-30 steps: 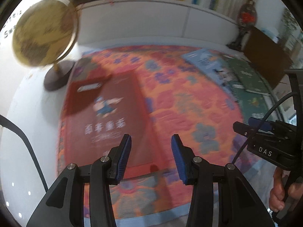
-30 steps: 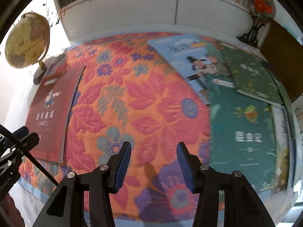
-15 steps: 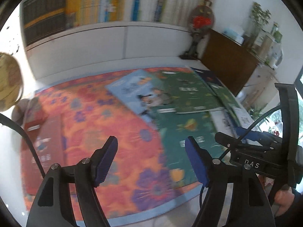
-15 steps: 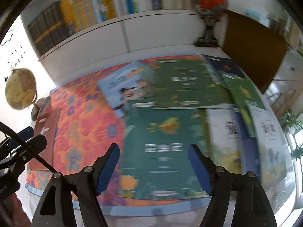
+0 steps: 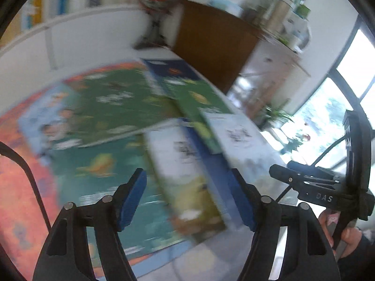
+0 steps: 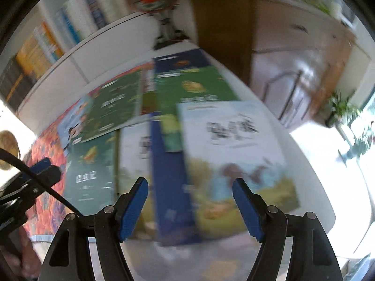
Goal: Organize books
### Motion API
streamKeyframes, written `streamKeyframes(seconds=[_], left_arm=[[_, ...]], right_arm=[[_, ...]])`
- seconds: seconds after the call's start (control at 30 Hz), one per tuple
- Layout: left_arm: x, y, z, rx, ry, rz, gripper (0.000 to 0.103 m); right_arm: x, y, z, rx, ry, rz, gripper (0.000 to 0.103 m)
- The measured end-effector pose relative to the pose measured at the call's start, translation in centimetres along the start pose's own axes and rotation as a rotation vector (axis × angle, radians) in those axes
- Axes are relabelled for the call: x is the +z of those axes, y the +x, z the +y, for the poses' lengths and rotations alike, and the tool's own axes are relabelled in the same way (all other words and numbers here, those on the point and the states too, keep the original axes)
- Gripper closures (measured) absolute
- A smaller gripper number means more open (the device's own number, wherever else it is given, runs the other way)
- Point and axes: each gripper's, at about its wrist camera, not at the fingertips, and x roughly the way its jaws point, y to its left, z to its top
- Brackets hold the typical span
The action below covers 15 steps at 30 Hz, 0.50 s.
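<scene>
1. We've got both grippers spread wide and holding nothing: the left gripper [image 5: 188,197] and the right gripper [image 6: 190,207] each hover over the books.
2. The books lie flat and overlapping on the white surface [image 6: 311,164], partly on a floral cloth [image 5: 14,187], so nothing looks sorted yet.
3. The pale illustrated book [image 6: 232,154] sits topmost, right ahead of the right gripper, with a blue book [image 6: 170,187] poking out beneath it. Probably the easiest first pick.
4. A teal book [image 5: 98,166] and a green book [image 5: 112,107] lie farther left.
5. Both views are pretty blurry, so titles aren't readable.
</scene>
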Motion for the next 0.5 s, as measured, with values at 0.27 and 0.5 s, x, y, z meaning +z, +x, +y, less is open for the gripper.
streamKeyframes(seconds=[0.27,0.5], left_arm=[[0.2,7.2,-5.4,-0.15,-0.004,0.135,0.056],[-1.3,10.1,-6.3,-0.149,-0.026,0.213,0.059]], right_arm=[[-0.7,1.7,-11.2,0.049,0.216,0.041,0.031],[-0.4,5.1,-13.1,0.041,0.218,0.11,0.049]])
